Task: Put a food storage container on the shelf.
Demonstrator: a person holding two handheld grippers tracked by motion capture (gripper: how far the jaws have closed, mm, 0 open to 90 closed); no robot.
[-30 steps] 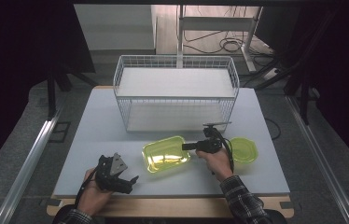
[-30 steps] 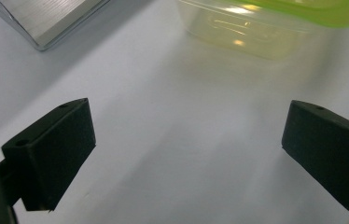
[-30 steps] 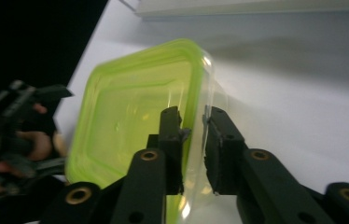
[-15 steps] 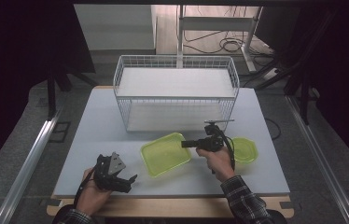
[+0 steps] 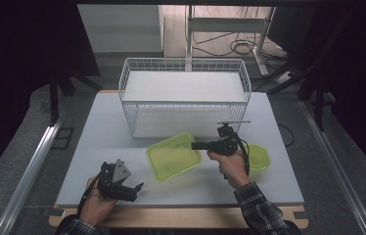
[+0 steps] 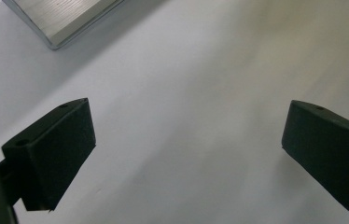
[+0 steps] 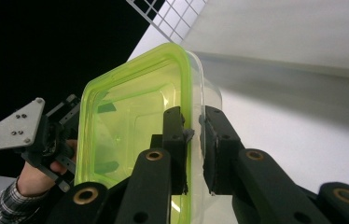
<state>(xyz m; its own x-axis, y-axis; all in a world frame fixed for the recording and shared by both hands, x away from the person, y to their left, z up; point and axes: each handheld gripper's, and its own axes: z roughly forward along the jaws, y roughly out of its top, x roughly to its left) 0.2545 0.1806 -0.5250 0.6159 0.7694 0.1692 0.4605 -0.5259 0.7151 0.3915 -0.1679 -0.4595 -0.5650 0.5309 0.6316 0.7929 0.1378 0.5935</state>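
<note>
A yellow-green clear plastic container (image 5: 173, 156) sits front of centre on the white table (image 5: 98, 132), its right edge raised. My right gripper (image 5: 198, 145) is shut on that right rim. In the right gripper view the two jaws of the right gripper (image 7: 193, 140) pinch the container (image 7: 130, 116) by its green rim. A matching green lid (image 5: 259, 157) lies flat just right of the right hand. My left gripper (image 5: 134, 188) rests near the front left edge, jaws wide apart. In the left gripper view the left gripper (image 6: 186, 144) has only bare table between its jaws.
A white wire basket (image 5: 185, 100) with a white board inside stands at the back centre of the table. The other hand and its grey plate (image 7: 11, 128) show beyond the container. A pale board edge (image 6: 65, 18) lies at the top left.
The right gripper has drawn slightly left and back with the container's rim in it, tipping the container. The left gripper has stayed put.
</note>
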